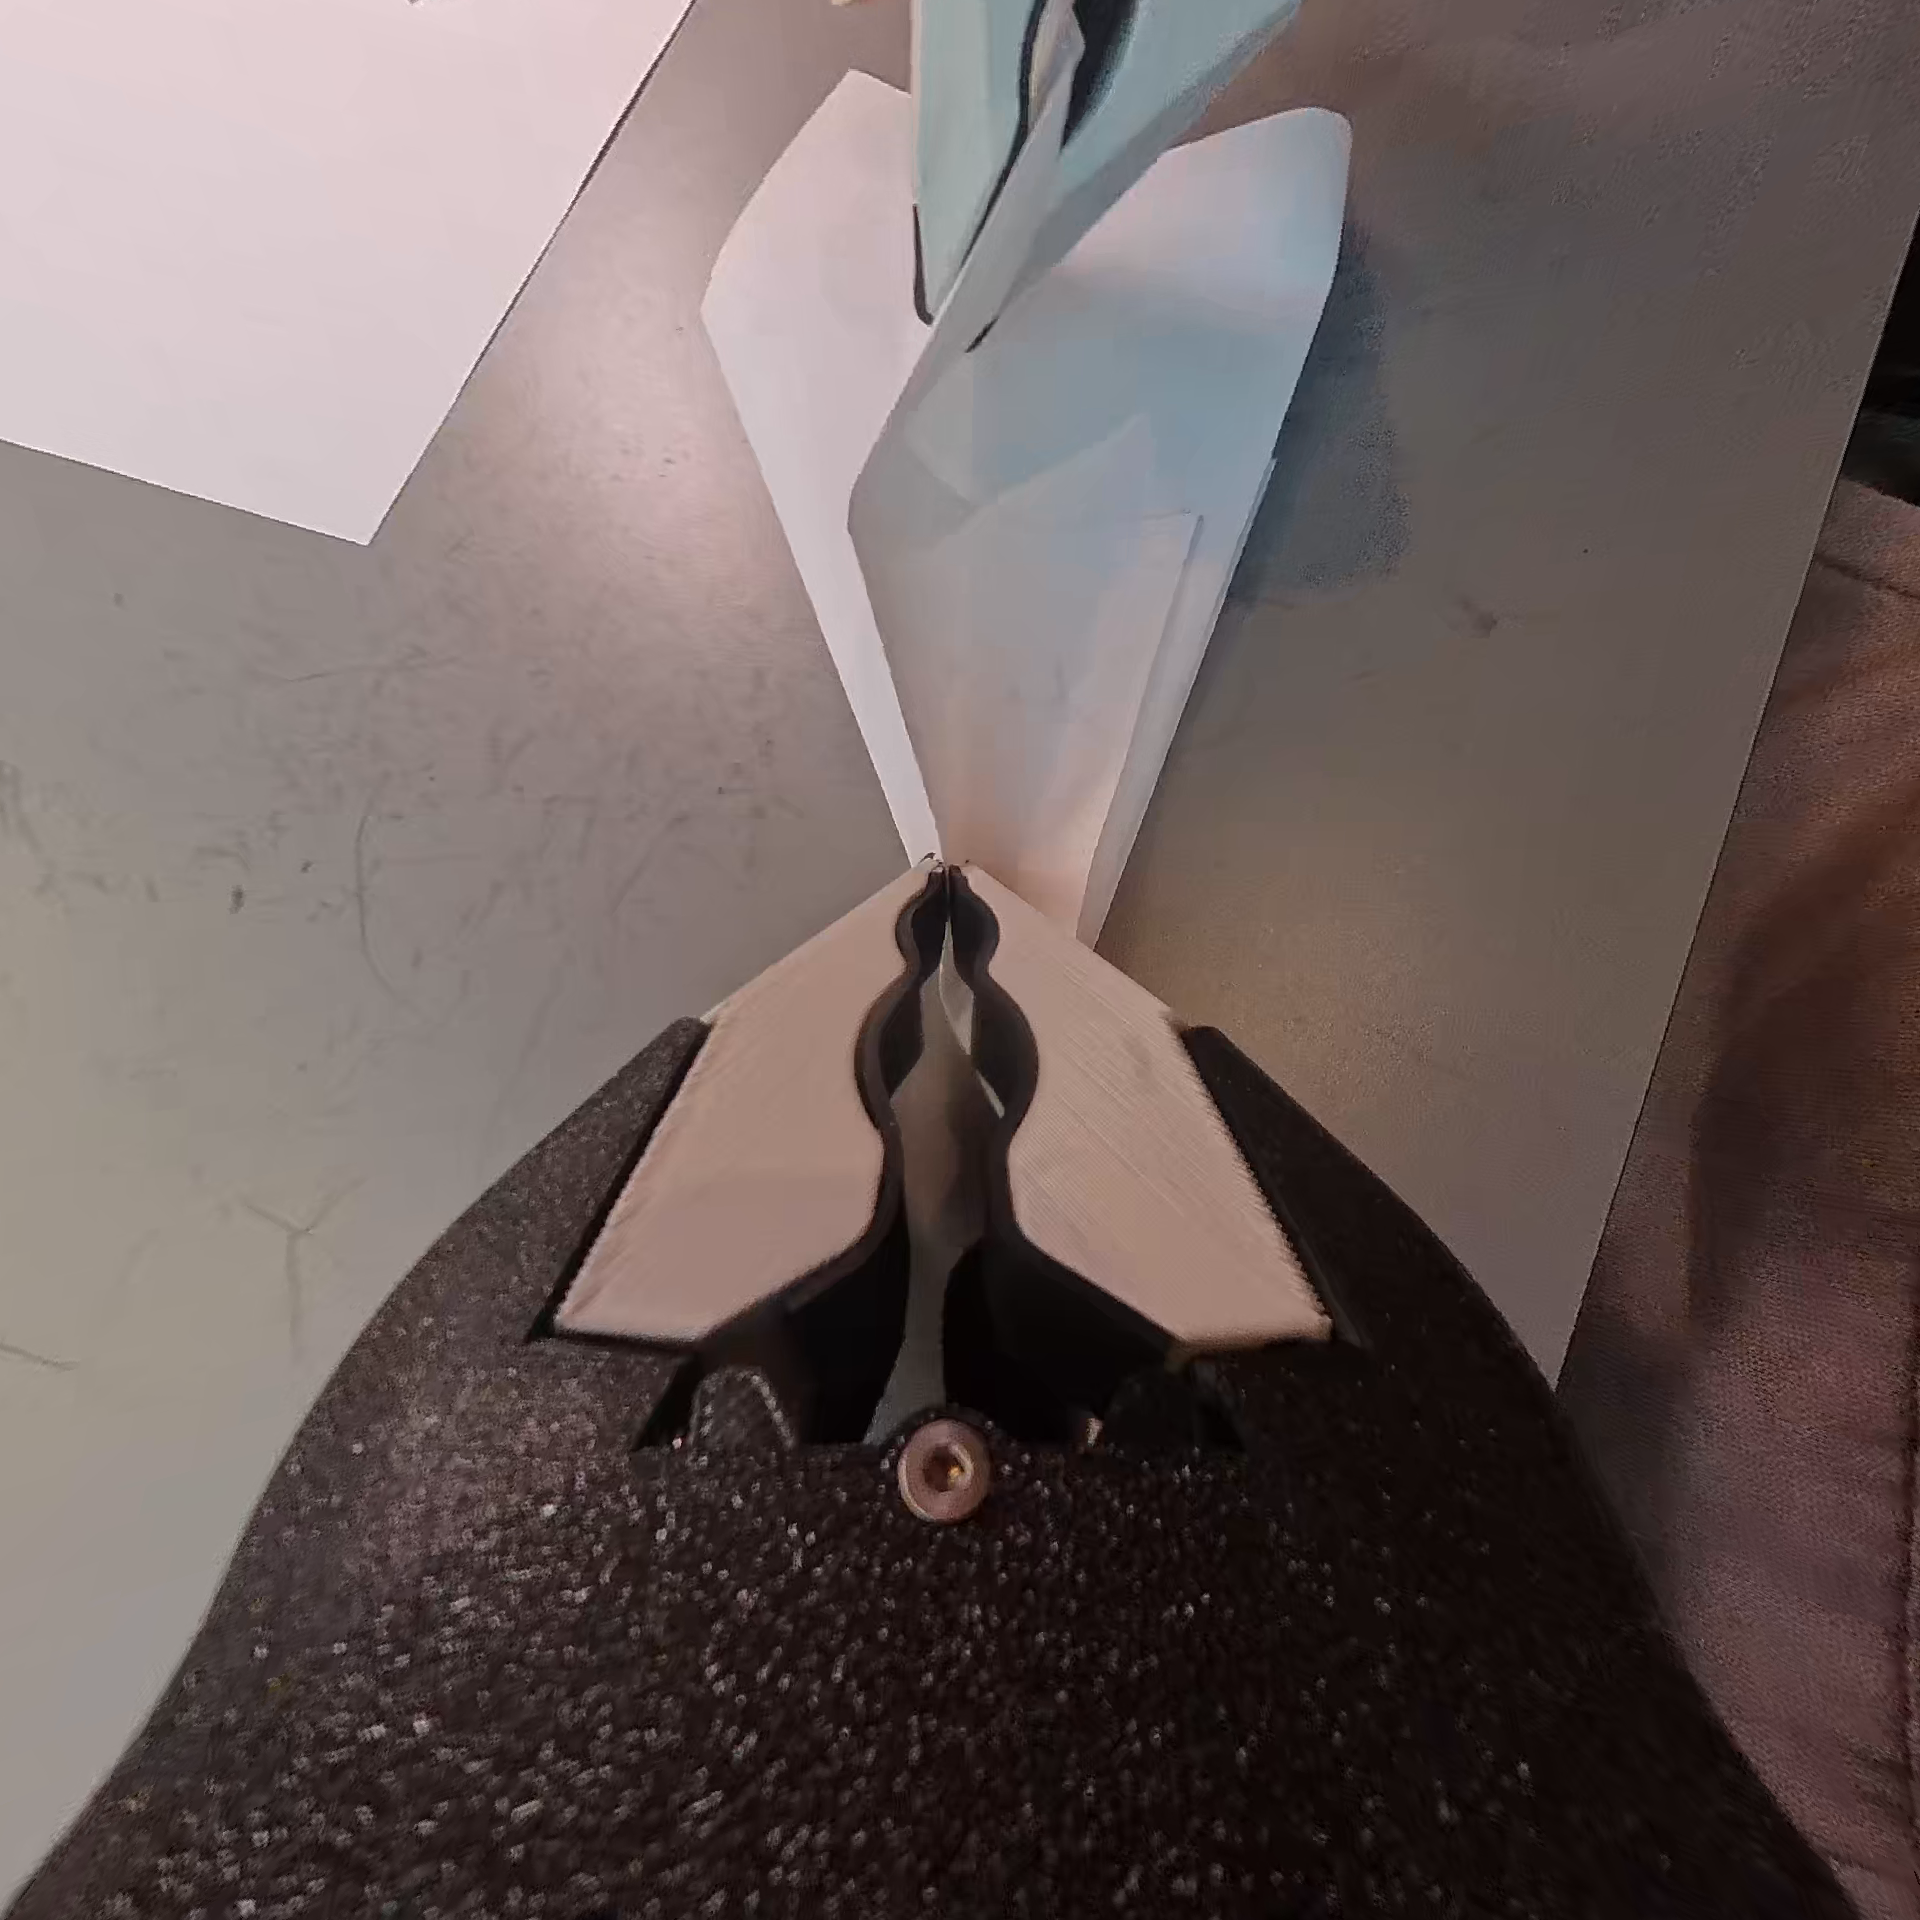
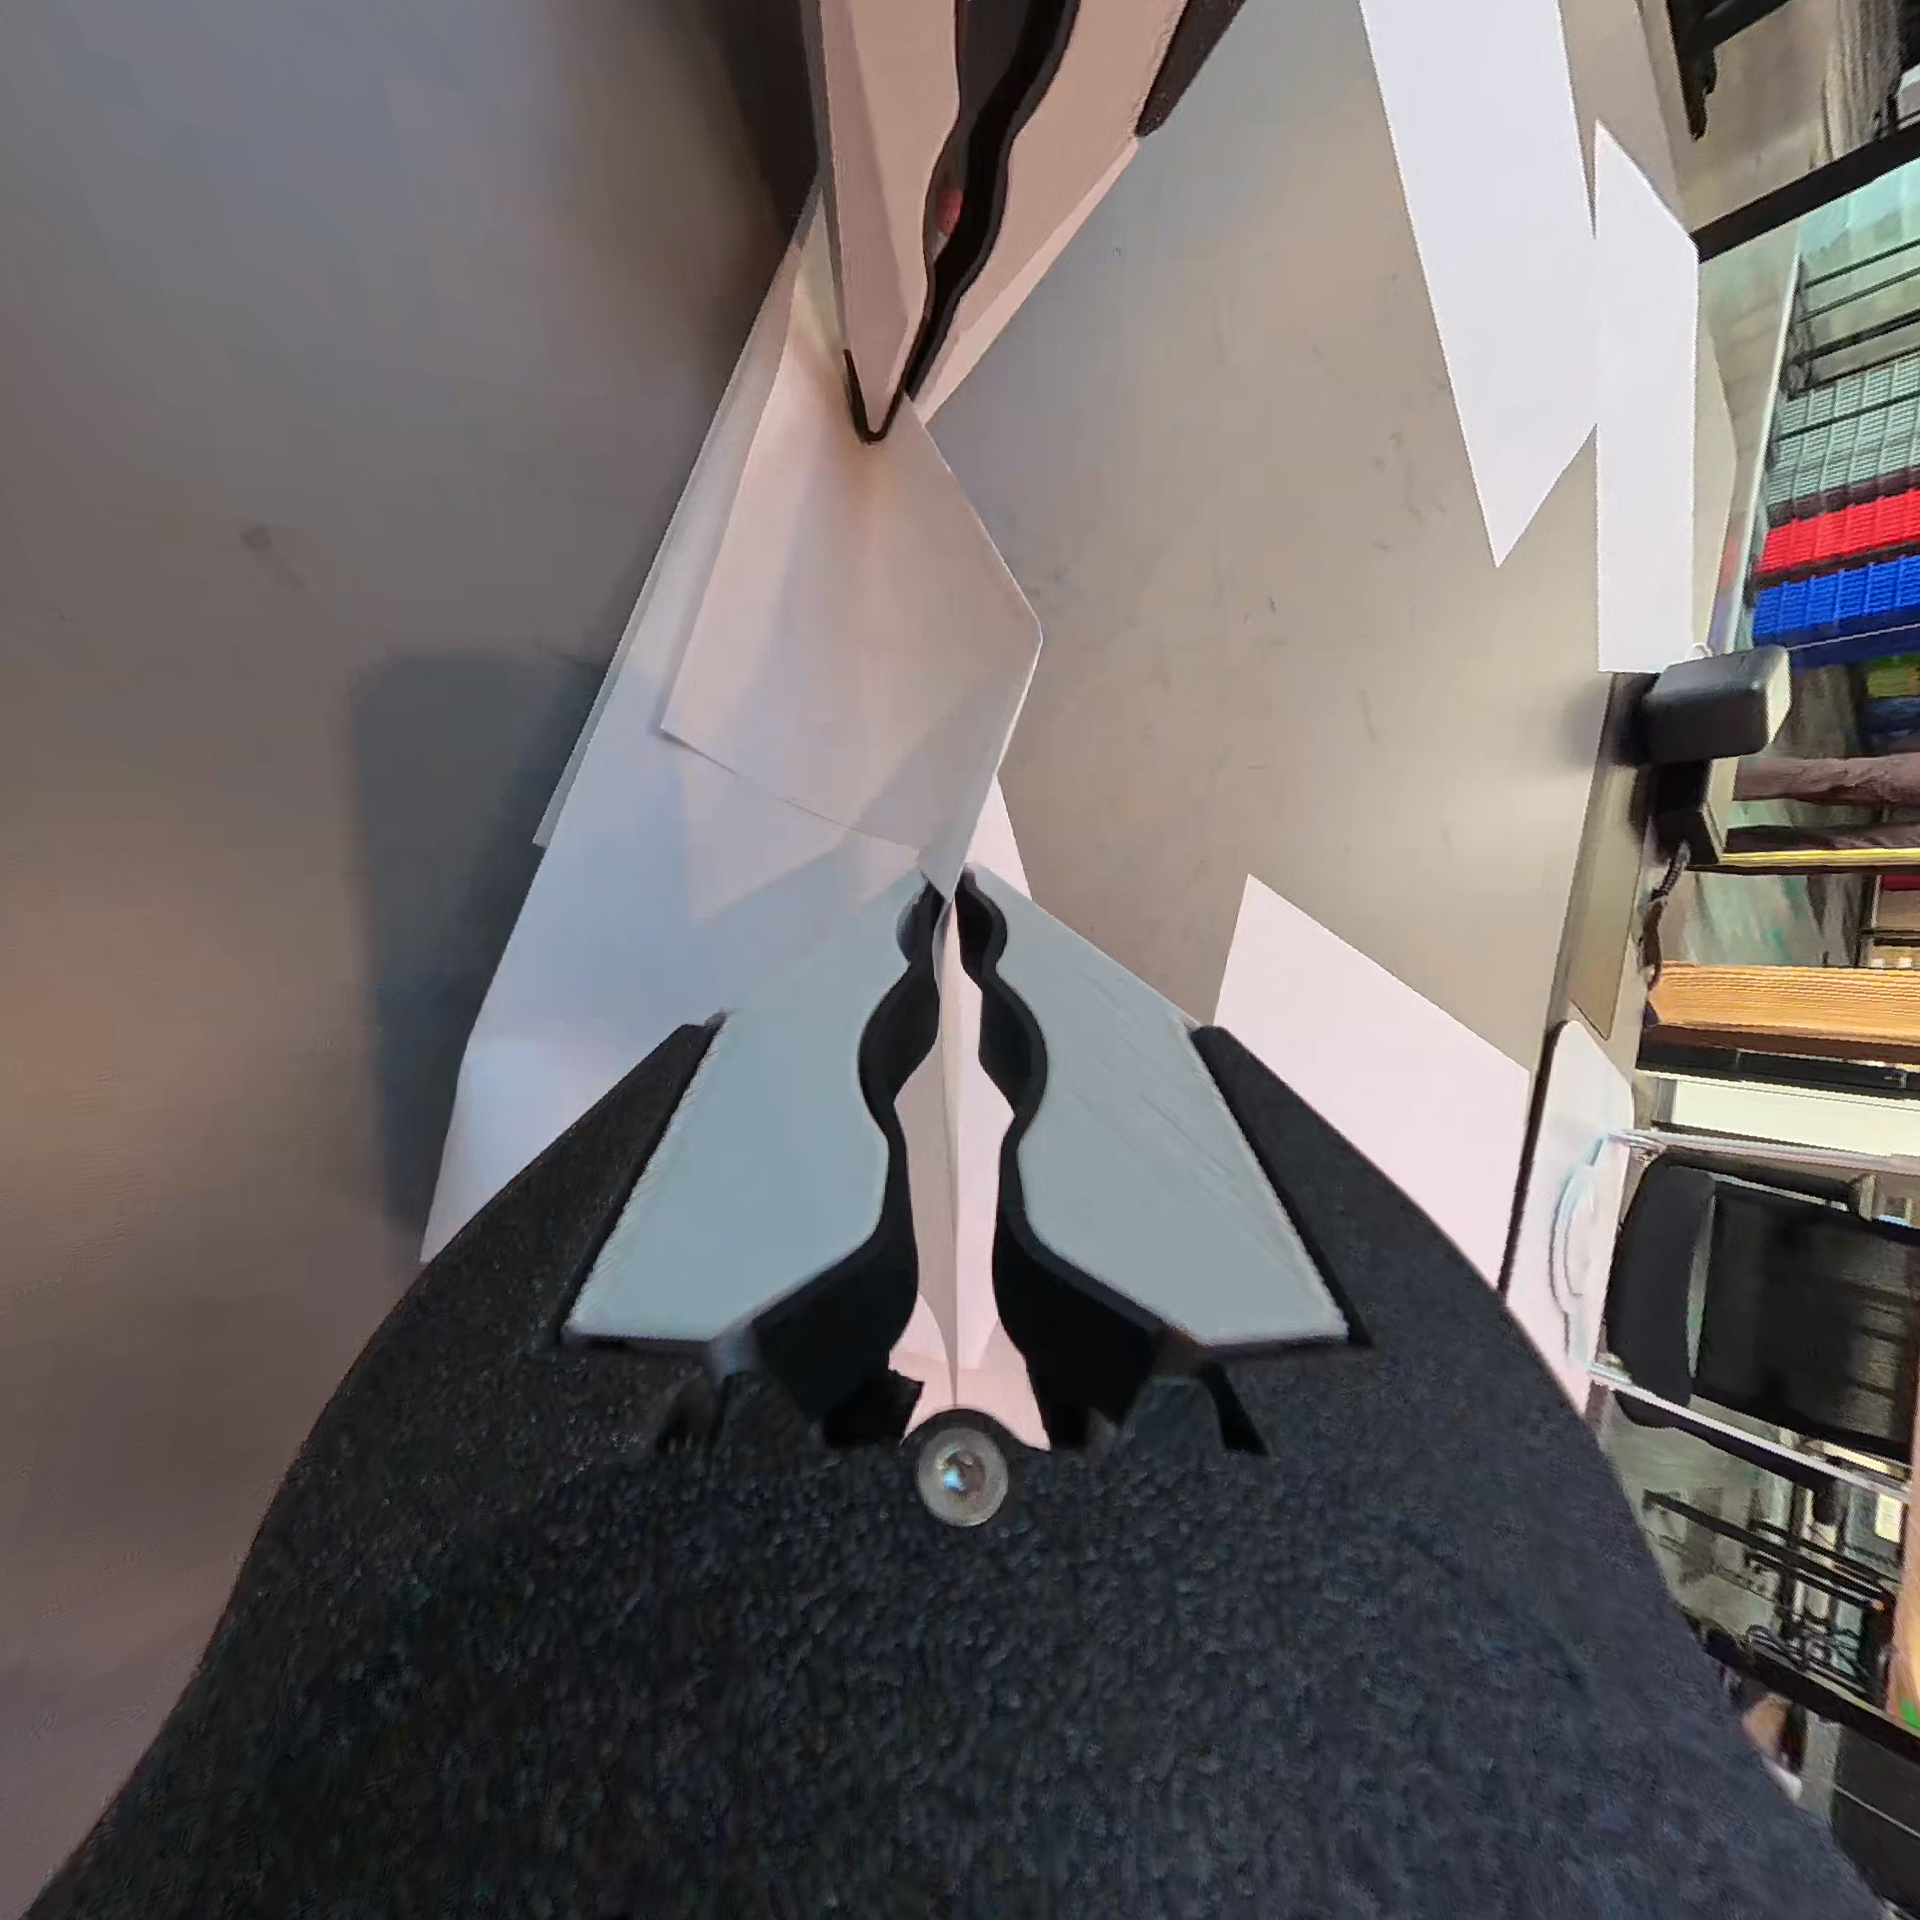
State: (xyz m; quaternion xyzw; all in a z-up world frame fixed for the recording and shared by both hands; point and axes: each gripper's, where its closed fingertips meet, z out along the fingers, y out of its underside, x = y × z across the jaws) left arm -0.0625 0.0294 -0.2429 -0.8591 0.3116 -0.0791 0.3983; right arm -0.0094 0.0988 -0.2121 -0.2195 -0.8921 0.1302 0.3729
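Observation:
A folded white sheet of paper (image 1: 1049,540) is held above a grey table (image 1: 416,779) between both grippers. My left gripper (image 1: 945,883) is shut on one corner of the paper, which runs back between its fingers. The right gripper shows at the top of the left wrist view (image 1: 997,301), pinching the far end. In the right wrist view my right gripper (image 2: 943,888) is shut on the paper (image 2: 852,665), with an edge between its fingers. The left gripper (image 2: 883,416) shows at the top there, clamped on the opposite corner.
Other white sheets lie on the table (image 1: 260,239), (image 2: 1507,260), (image 2: 1361,1081). The table edge runs down the right of the left wrist view, with a pinkish fabric (image 1: 1787,1039) beyond it. A black device (image 2: 1704,707), shelves with red and blue bins (image 2: 1839,582) and a black chair (image 2: 1756,1299) stand past the table. My hands' fingertips stand some 10 centimeters from each other.

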